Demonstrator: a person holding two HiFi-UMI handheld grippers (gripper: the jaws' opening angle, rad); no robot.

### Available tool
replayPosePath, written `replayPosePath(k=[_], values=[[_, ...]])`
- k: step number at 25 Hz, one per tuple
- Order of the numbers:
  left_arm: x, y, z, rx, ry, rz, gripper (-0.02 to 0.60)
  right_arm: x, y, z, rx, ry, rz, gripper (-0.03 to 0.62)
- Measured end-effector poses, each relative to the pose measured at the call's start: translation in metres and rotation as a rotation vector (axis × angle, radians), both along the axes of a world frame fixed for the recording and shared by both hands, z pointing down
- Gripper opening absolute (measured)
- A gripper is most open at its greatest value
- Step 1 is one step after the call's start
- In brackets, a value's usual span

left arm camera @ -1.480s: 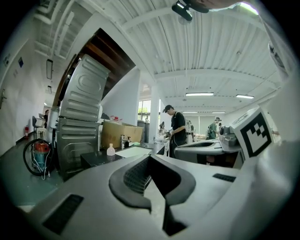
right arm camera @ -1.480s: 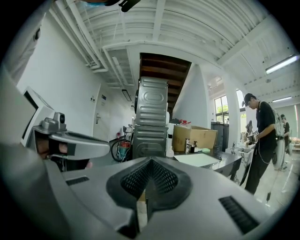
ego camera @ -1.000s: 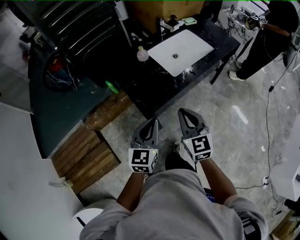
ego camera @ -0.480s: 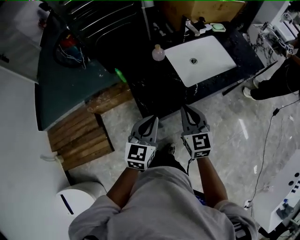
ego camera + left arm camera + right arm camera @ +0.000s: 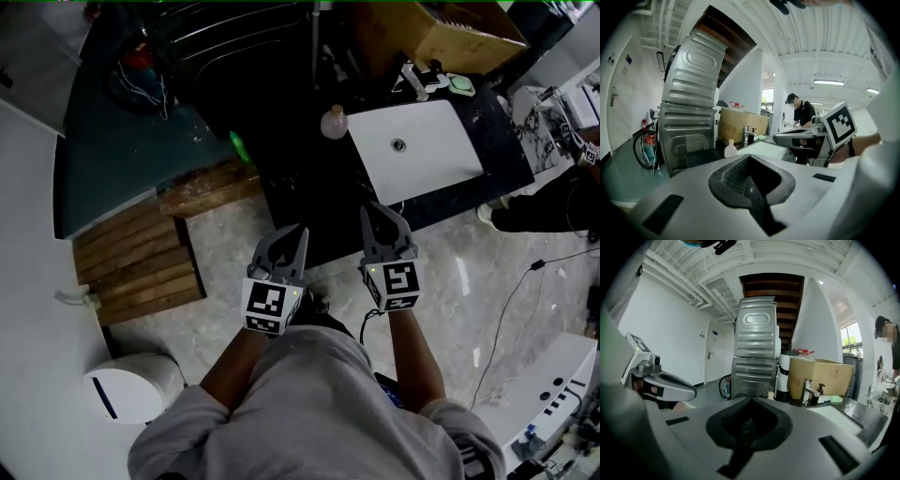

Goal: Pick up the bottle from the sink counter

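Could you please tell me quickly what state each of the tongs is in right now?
Left tongs: closed, holding nothing.
Right tongs: closed, holding nothing.

Dim overhead view — fisheye-warped tool views

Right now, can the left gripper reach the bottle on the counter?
Probably not: the left gripper hangs by the near edge of the counter, the bottle far back. Nothing blocks the way.

The left gripper (image 5: pixel 296 232) and right gripper (image 5: pixel 371 210) hang side by side at the near edge of the black sink counter (image 5: pixel 309 183), the jaws of both together and pointing toward 12 o'clock. The pale bottle (image 5: pixel 335 123) stands upright at their 12 o'clock, well apart from them, just beside the white basin (image 5: pixel 441 155). A wooden pallet (image 5: pixel 141 258) lies at 9 o'clock.
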State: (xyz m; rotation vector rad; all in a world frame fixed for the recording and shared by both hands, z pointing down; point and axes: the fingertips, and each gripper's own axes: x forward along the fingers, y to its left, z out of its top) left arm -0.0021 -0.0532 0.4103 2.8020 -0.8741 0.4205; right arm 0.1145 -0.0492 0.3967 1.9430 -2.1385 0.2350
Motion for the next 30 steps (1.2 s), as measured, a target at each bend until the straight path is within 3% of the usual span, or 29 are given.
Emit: replayPosePath(k=[9, 14, 17, 22, 30], values=[[-0.001, -0.074, 0.007, -0.045, 0.027, 0.004, 0.014, 0.013, -0.064, -0.009, -0.057, 0.163, -0.103, 0.009], [0.008, -0.1, 0.012, -0.059, 0.042, -0.046, 0.014, 0.043, -0.088, 0.0, -0.105, 0.182, -0.132, 0.009], [0.017, -0.112, 0.025, -0.051, 0.004, -0.074, 0.014, 0.051, -0.112, 0.011, -0.105, 0.17, -0.185, 0.009], [0.022, -0.131, 0.041, -0.052, -0.059, -0.207, 0.014, 0.061, -0.146, 0.034, -0.108, 0.136, -0.311, 0.011], [0.015, -0.131, 0.057, -0.119, -0.114, -0.358, 0.014, 0.076, -0.188, 0.073, -0.109, 0.079, -0.374, 0.011]])
